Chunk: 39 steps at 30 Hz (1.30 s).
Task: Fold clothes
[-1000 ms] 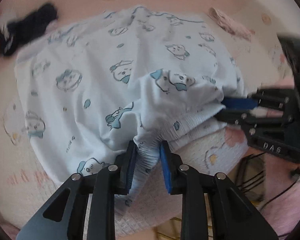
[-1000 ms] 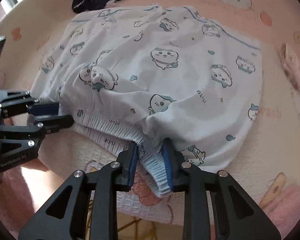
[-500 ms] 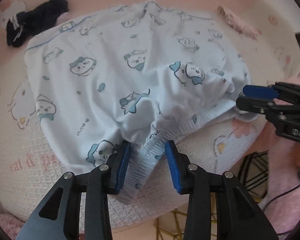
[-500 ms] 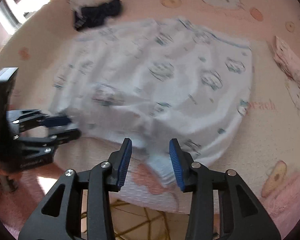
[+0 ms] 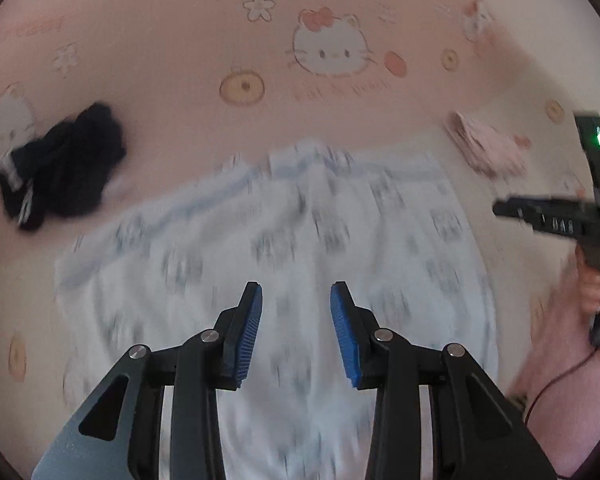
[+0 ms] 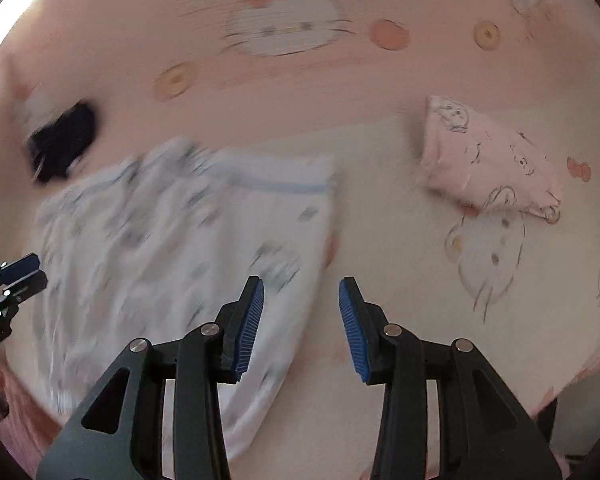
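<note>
A white garment with a blue cartoon print [image 5: 300, 232] lies spread on the pink bed, blurred by motion. My left gripper [image 5: 296, 320] hangs above its middle, open, with nothing between the blue pads. My right gripper [image 6: 301, 320] is also open and empty, over the garment's [image 6: 160, 240] right edge and the bare sheet beside it. The left gripper's fingers [image 6: 20, 266] show at the left edge of the right wrist view. In the left wrist view a hand [image 5: 592, 284] holds the right tool at the far right.
A crumpled black garment [image 5: 60, 164] lies at the back left of the white one. A folded pink piece [image 6: 488, 160] lies to the back right. The pink cat-print sheet [image 5: 180, 60] stretches beyond. The bed's edge runs along the lower right [image 6: 560, 392].
Both grippers have let go of the elastic waistband, opened and lifted away. The white garment now lies flat below them, and more of the far bed is in view.
</note>
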Each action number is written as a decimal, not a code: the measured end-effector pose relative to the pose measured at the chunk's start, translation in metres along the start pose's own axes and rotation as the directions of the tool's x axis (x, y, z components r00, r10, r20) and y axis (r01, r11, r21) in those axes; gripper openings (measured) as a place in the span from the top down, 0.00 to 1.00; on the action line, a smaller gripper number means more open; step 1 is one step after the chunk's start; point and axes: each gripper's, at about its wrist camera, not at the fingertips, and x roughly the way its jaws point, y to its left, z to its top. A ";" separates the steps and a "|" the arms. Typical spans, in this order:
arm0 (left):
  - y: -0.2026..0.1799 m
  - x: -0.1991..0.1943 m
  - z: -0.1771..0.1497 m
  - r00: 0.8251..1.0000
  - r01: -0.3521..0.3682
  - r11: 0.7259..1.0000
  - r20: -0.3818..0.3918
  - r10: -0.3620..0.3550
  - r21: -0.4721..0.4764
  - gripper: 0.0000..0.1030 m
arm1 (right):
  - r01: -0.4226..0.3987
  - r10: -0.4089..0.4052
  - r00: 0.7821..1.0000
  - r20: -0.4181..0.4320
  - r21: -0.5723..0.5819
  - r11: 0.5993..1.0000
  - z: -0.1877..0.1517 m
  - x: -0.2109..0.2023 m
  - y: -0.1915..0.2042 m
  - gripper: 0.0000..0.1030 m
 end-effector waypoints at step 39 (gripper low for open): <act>-0.008 0.159 0.153 0.988 0.012 0.976 -0.156 0.022 0.217 0.94 | 0.164 -0.164 0.986 -0.004 -0.050 0.985 0.053 0.082 -0.018 0.80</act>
